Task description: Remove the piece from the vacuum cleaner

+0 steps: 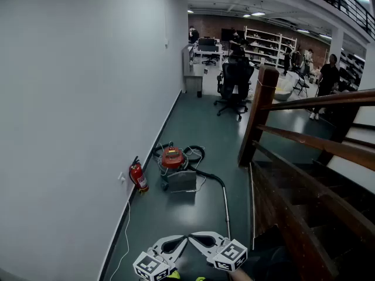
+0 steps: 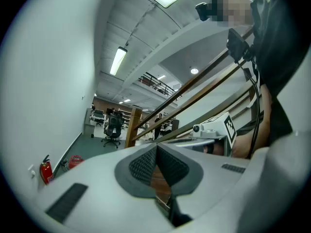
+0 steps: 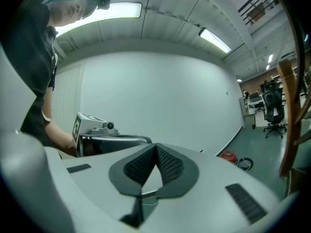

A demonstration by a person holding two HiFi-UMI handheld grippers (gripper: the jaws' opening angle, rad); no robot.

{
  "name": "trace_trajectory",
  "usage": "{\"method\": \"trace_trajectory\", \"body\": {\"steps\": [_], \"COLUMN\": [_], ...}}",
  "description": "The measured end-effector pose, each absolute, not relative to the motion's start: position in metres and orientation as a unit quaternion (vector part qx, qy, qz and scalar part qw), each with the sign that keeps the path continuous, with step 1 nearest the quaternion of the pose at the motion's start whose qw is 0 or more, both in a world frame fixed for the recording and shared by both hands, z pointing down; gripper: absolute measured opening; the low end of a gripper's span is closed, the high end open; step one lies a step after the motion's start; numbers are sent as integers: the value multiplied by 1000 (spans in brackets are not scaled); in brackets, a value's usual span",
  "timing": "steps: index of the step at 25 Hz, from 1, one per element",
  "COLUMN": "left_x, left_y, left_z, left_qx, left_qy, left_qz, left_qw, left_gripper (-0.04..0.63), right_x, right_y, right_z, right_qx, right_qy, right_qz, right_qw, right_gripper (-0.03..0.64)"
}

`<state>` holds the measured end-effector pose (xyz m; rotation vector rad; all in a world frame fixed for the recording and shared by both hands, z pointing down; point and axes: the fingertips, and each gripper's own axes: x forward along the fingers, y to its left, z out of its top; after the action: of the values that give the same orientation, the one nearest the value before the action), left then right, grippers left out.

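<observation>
The vacuum cleaner (image 1: 174, 167) stands on the floor by the white wall, with a red top and a silver body. Its black hose leads to a metal tube (image 1: 225, 206) that lies along the floor towards me. Small and far, the vacuum cleaner (image 2: 75, 160) also shows in the left gripper view, and as a red vacuum cleaner (image 3: 227, 155) in the right gripper view. My left gripper (image 1: 183, 239) and right gripper (image 1: 195, 237) are held low at the bottom edge, tips nearly meeting, well short of the machine. Both are shut with nothing between their jaws.
A red fire extinguisher (image 1: 138, 176) stands against the wall left of the vacuum. A wooden staircase with a banister and newel post (image 1: 261, 113) fills the right side. A black office chair (image 1: 234, 85) stands further down the corridor, with desks, shelves and people beyond.
</observation>
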<state>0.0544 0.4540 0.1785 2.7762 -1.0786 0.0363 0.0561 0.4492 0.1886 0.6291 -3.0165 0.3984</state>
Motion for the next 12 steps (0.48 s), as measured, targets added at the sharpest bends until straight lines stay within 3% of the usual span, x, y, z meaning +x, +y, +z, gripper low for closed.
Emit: {"method": "trace_trajectory", "body": {"steps": [12], "left_x": [49], "left_y": [450], "left_z": [180], "left_qx": [930], "left_qy": [-356], "left_qz": [7], "left_qw": [93], "left_gripper": [8], "right_x": [51], "right_y": [445], "right_z": [191], "right_qx": [211], "right_qy": [-968], "right_qz": [133], "right_qw": [30], "right_gripper": [14]}}
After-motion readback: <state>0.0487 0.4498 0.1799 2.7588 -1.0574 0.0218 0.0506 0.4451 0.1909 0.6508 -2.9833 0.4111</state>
